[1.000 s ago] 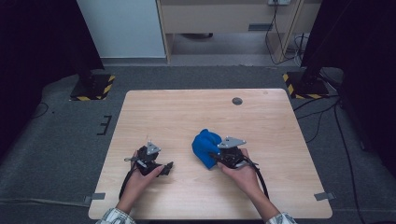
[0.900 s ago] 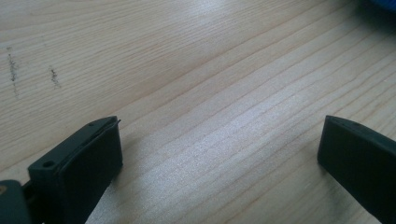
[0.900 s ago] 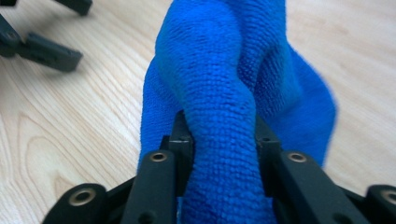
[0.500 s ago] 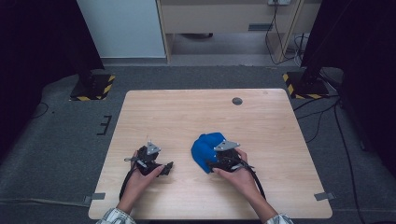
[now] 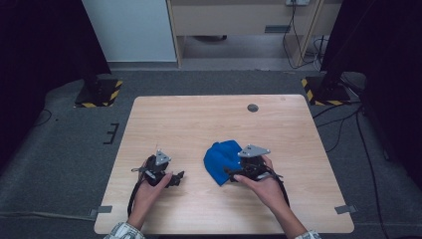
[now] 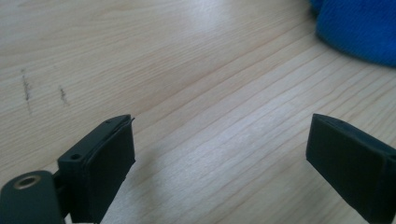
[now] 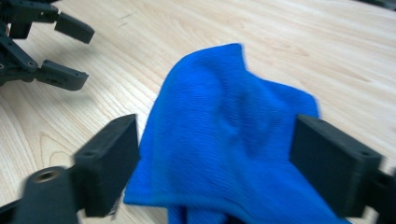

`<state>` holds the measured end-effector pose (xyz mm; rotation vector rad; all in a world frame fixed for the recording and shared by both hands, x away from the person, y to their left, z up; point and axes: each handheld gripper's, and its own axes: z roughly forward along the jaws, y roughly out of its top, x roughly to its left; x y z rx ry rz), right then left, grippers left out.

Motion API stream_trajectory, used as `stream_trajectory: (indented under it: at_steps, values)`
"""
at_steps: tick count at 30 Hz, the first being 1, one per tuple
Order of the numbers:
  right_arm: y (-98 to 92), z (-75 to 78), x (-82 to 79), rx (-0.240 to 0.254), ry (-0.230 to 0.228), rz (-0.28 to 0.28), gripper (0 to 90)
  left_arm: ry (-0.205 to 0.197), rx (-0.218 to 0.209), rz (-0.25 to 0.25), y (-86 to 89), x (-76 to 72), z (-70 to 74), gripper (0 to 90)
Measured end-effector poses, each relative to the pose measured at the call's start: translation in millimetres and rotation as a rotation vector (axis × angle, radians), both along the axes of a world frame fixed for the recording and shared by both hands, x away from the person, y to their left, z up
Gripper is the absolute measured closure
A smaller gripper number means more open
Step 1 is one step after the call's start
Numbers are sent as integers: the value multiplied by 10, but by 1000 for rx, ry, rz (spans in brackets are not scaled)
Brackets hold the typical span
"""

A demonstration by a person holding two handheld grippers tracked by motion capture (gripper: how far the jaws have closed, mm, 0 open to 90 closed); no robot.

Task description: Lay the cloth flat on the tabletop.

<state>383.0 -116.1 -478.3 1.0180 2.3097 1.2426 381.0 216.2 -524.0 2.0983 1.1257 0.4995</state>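
Observation:
A crumpled blue cloth point(image 5: 220, 160) lies on the wooden table point(image 5: 199, 119), right of centre. My right gripper point(image 5: 232, 172) is at its right edge and points left. In the right gripper view the cloth point(image 7: 219, 107) sits between the wide-apart jaws of that gripper point(image 7: 215, 135), and the pads do not press it. These jaws have just been opening. My left gripper point(image 5: 177, 177) rests low over bare wood to the left of the cloth. In its own view my left gripper point(image 6: 224, 135) is open on nothing; its jaws have just been closing a little. The cloth point(image 6: 359, 28) lies beyond.
A small round grommet point(image 5: 253, 107) sits near the table's far edge. Two black stands with yellow-and-black striped bases point(image 5: 97, 94) point(image 5: 323, 89) flank the table's far corners on the grey floor. The left gripper point(image 7: 86, 55) shows at the upper left of the right gripper view.
The right gripper's jaws went from shut on the cloth to wide apart and the hand lifted slightly. The cloth has slumped flatter on the table. The left hand stays put.

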Motion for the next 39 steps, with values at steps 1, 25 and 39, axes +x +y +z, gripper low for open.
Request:
stream_trajectory:
  at_steps: [1,25,39]
  values:
    - [-35,9,-2,2,2,-4,271,0,-8,-4,-20,-11,13,92]
    - [-567,-386,372,-73,104,-170,511,-15,-27,-24,-128,-63,78,179]
    - [-509,-501,395,-99,148,-143,718,0,-16,-21,-115,-47,52,175]
